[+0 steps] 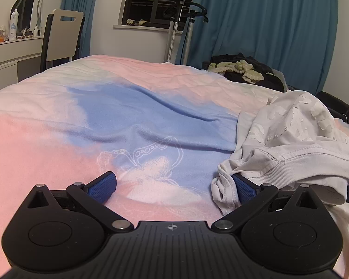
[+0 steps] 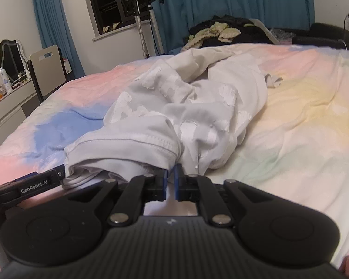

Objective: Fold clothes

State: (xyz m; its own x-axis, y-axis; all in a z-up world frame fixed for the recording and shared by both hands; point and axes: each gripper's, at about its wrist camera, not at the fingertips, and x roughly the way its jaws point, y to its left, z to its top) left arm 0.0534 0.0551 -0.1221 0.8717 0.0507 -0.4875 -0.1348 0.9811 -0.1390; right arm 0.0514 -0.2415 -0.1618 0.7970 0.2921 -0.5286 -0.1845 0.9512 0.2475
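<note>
**White garment bunched on the bed, one gripper clamped on its hem**

The white garment [image 2: 186,114] lies crumpled on the pastel bedspread [image 1: 58,139], its ribbed hem nearest the cameras. The right gripper [image 2: 171,174] has its jaws pressed together on that hem's edge. The left gripper [image 1: 174,187], just left of the garment, is spread wide with nothing between its pads; its right pad touches a fold of the cloth. Beyond the garment lies a dark clothes pile [image 2: 232,32], against teal curtains [image 1: 256,18]. Far left of it stands a chair [image 1: 62,34].
</note>
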